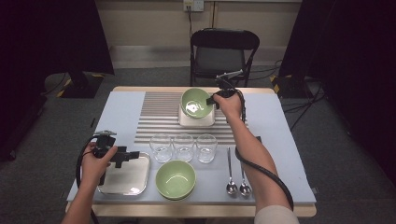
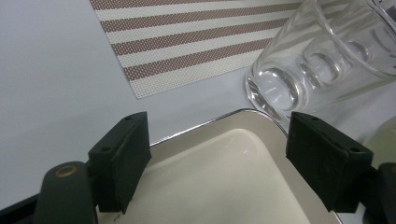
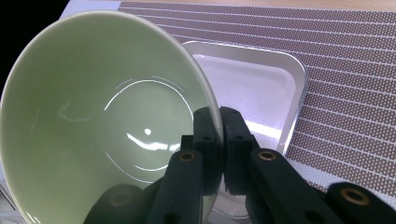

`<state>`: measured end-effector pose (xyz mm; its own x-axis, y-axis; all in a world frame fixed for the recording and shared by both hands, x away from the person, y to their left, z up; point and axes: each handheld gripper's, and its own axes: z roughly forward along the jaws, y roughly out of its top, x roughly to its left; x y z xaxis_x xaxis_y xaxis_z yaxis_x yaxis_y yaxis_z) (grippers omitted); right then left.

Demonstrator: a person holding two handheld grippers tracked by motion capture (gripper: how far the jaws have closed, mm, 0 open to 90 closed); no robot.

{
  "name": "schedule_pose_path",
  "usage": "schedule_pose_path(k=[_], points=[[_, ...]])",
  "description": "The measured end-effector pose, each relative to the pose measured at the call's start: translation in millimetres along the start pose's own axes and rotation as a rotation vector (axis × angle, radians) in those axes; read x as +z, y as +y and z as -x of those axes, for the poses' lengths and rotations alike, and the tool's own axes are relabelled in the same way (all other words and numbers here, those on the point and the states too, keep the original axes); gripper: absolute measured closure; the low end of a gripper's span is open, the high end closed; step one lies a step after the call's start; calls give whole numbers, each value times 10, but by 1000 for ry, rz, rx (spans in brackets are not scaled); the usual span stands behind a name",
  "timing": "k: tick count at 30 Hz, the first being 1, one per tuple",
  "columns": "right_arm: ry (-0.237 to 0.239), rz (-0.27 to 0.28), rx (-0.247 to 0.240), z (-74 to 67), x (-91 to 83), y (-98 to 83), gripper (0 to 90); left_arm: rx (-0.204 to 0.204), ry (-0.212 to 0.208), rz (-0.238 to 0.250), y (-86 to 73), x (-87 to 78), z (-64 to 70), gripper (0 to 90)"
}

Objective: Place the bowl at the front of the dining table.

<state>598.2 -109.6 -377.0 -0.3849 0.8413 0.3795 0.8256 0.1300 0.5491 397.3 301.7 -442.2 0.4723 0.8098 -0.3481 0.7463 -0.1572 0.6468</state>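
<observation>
A glossy pale-green ceramic bowl point(image 3: 107, 126) is tilting above a white square tray point(image 3: 261, 84) at the desk's point(image 1: 280, 121) far side. The right claw point(image 3: 219, 140) is pinching its rim, one jaw inside, one outside. The left claw point(image 2: 217, 158) is hanging wide open, empty, over a second tray point(image 2: 224, 186). Two bowls, two trays, three clear glasses point(image 1: 184, 147) and seemingly two spoons point(image 1: 237, 185) are showing.

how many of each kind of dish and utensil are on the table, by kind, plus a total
bowls: 2, one held by the right gripper over the far tray, one near the front edge
trays: 2, far and front left
glasses: 3
spoons: 2
placemat: 1
total: 10
</observation>
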Motion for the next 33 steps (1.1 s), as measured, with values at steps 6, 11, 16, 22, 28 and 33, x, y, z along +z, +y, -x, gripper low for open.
schedule_pose_path(k=[6, 11, 16, 22, 28, 33], points=[[2, 2, 5, 0, 31, 3, 864, 1, 0, -1, 0, 2, 2, 217], [-2, 3, 13, 11, 36, 7, 864, 2, 1, -3, 0, 5, 0, 217], [-6, 10, 14, 48, 51, 5, 864, 6, 0, -4, 1, 11, 6, 217], [-4, 14, 29, 80, 60, 2, 864, 7, 0, -3, 1, 10, 8, 217], [-8, 21, 36, 99, 61, 13, 864, 7, 0, -4, 0, 9, 7, 217], [-23, 21, 30, 108, 61, 18, 864, 6, 2, -7, -1, 5, 5, 217]])
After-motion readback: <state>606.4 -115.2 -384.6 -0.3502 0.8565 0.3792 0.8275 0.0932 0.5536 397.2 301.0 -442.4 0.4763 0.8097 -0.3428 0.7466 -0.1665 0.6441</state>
